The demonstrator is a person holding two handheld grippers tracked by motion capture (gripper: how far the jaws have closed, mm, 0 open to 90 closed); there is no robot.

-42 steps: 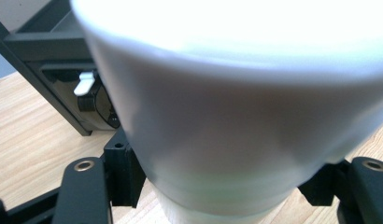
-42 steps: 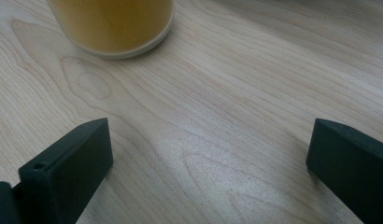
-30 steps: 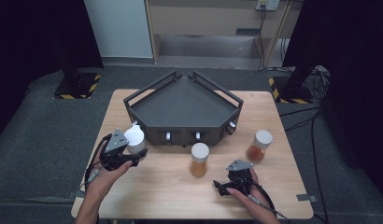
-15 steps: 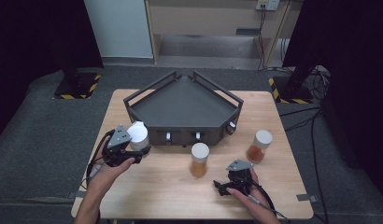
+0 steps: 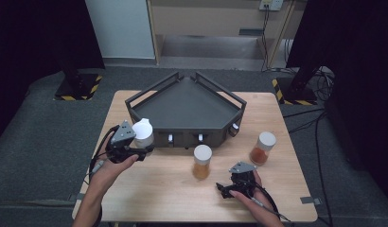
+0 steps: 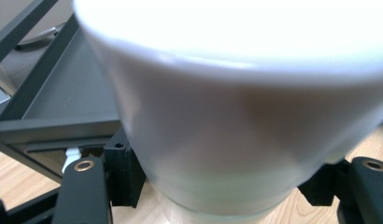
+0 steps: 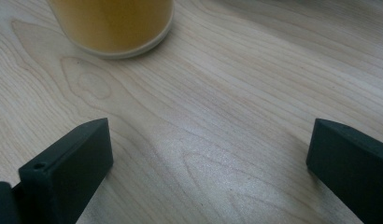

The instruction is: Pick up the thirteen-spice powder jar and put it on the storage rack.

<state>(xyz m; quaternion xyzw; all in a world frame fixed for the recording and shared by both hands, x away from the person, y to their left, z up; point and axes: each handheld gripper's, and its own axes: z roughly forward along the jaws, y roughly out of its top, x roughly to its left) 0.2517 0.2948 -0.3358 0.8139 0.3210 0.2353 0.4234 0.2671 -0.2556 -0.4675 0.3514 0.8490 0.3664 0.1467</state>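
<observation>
My left gripper [image 5: 145, 147] is shut on a white-lidded jar [image 5: 143, 129] and holds it off the table, just in front of the left front corner of the dark grey tray [image 5: 182, 101]. In the left gripper view the pale jar [image 6: 245, 107] bulges between the black jaws, with the tray's wall [image 6: 54, 128] behind it. My right gripper [image 5: 224, 190] rests low on the table near the front edge, jaws wide open on bare wood [image 7: 208, 158]. A jar of yellow powder [image 5: 202, 161] stands just beyond it, and its base [image 7: 117, 23] shows ahead of the jaws.
A second jar with orange-brown contents and a white lid [image 5: 262, 148] stands at the right of the table, off the tray's right front corner. The tray has raised rails along its back edges [image 5: 216, 85]. The wooden table [image 5: 163, 198] ends close behind both hands.
The left gripper has lifted the white-lidded jar and carried it a little to the right, toward the tray. The right gripper has stayed put.
</observation>
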